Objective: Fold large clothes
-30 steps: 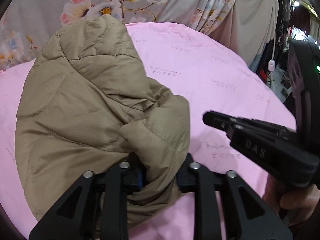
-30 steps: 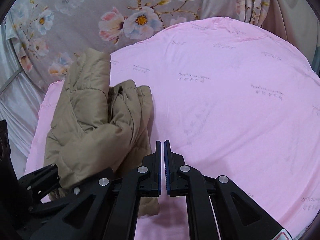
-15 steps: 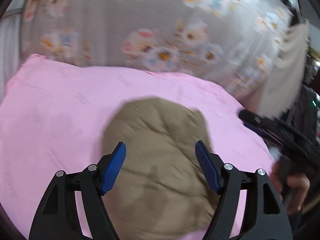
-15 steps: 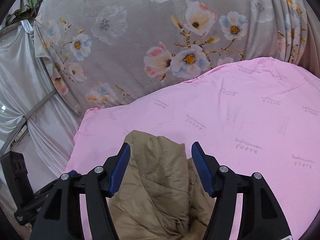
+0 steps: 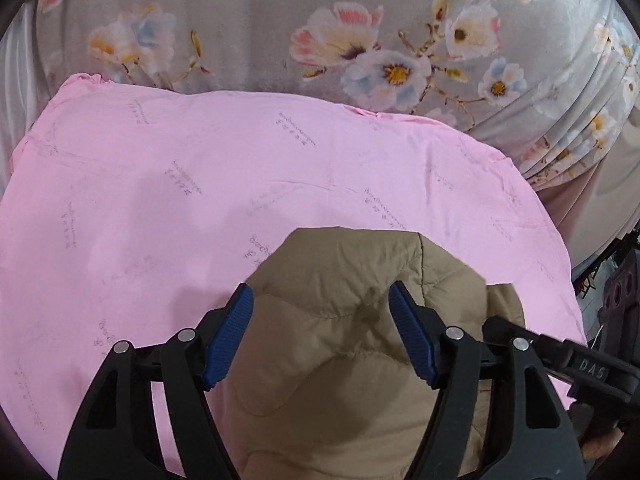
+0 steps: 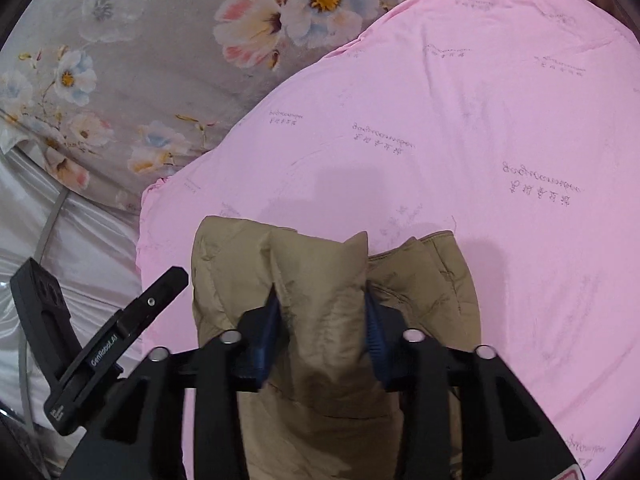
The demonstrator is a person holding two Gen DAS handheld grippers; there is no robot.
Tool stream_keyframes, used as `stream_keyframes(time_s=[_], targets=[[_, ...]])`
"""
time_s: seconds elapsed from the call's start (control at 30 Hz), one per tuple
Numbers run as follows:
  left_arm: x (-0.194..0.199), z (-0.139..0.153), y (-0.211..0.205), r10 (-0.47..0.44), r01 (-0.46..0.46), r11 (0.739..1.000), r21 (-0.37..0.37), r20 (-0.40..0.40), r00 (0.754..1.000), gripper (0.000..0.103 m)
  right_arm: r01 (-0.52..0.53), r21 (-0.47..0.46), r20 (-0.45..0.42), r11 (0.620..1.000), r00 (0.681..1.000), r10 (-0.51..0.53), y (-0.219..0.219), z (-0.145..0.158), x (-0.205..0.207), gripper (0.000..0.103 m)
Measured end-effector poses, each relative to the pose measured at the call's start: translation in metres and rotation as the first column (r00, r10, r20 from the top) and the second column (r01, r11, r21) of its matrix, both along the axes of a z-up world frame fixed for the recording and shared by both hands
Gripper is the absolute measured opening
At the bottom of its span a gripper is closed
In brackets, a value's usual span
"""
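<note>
A: Where is the tan quilted puffer jacket (image 5: 344, 360) right now?

B: Bunched into a thick bundle at the near edge of the pink printed bedsheet (image 5: 200, 184), toward its near left corner in the right wrist view. The rest of the sheet lies bare out to the far edge.

A: And the 2 grippers?

B: The right gripper (image 6: 320, 320) has a raised ridge of the jacket between its blue ribbed pads (image 6: 374, 336), and its jaws are closing; the pads already press the fabric on both sides. The left gripper (image 5: 320, 332) stands spread wide above the bundle, pads clear of the cloth, gripping nothing.

A: So which step is this?

B: I judge it a re-grip: taking hold of the bundle to open or spread it before a proper fold. The next move likely calls for the left gripper to come down on a second edge, well apart from the right one's pinch, so the 2 can pull the jacket flat across the sheet.

A: Anything you cannot make out?

B: Plenty. Sleeves, collar and hem cannot be told apart in the bundle. Its near part is cut off behind the gripper frames. How many layers the right gripper pinches is hidden. Beyond the far edge hangs a grey floral curtain (image 5: 360, 40).
</note>
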State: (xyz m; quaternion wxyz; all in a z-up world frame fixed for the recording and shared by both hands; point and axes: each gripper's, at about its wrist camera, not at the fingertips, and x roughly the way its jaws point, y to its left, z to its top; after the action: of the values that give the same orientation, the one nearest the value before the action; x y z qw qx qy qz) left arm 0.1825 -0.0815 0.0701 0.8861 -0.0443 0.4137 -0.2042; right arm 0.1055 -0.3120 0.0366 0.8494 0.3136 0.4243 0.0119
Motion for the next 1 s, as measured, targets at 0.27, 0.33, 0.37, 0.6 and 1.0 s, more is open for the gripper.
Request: stream_keyframes(time_s=[0.27,0.33,0.37,0.6,1.0], targets=[[0.005,-0.044,-0.049,-0.031,0.033,0.996,0.082,-0.022,0.999,0.069,0.111,-0.175,0.042,0.978,0.994,-0.105,-0.016,-0.037,-0.043,0.016],[0.003,-0.056,-0.06,-0.031,0.032,0.994,0.108,-0.009,0.999,0.07,0.118,-0.178,0.037,0.977,0.993,-0.113,-0.02,-0.05,-0.045,0.017],[0.002,-0.059,-0.062,-0.03,0.03,0.993,0.115,-0.002,1.0,0.071,0.122,-0.176,0.039,0.977,0.992,-0.117,-0.022,-0.057,-0.046,0.018],[-0.001,-0.081,-0.078,-0.018,0.004,0.982,0.189,0.068,0.998,0.079,0.121,-0.206,0.067,0.971,0.992,-0.109,-0.025,-0.077,-0.043,0.023],[0.001,-0.101,-0.089,0.01,-0.036,0.975,0.221,0.118,0.993,0.087,0.11,-0.204,0.116,0.973,0.989,-0.087,-0.032,-0.095,-0.041,0.027]])
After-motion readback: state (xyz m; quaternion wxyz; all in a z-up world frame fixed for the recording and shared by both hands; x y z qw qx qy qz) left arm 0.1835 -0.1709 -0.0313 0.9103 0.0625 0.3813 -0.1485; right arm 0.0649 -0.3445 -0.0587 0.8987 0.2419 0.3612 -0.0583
